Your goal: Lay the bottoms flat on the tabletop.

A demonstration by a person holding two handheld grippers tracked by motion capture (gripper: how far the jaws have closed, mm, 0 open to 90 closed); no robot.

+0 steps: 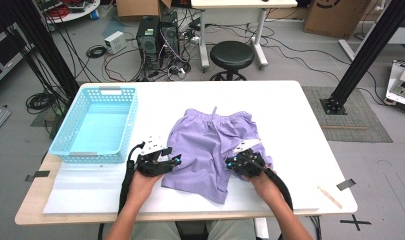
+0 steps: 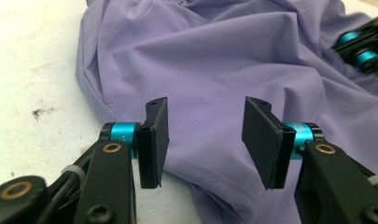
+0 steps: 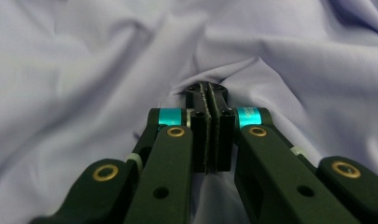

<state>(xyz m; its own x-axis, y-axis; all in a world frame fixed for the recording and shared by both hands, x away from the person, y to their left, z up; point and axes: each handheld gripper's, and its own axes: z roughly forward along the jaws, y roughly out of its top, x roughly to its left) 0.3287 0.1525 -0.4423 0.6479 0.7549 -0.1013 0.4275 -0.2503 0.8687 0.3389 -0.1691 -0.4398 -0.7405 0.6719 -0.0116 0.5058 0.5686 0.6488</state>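
Lilac fabric: a pair of thin, soft purple shorts point(image 1: 210, 150) lies crumpled near the middle of the white bench point(image 1: 300, 130), waistband toward the far edge, legs toward the person.
Bench edges: the shorts' hem stops short of the near edge; bare white surface runs wide to the right of the cloth and along the far side.
Left side: a light blue plastic lattice basket point(image 1: 72, 135) stands by the left edge, apart from the shorts, with a strip of open bench between them.
Left gripper point(image 2: 205, 140): jaws stand about halfway apart over the left leg's hem; cloth lies beneath and beyond the gap, the pads pressing nothing.
Right gripper point(image 3: 208, 100): jaws are together at the tips, with a ridge of purple cloth bunched right at them; whether a fold is caught between the pads I cannot tell.
Cloth surface: smooth and matte, with broad soft folds radiating from the right gripper's tips.
Stitching: a stitched hem runs along the left edge.
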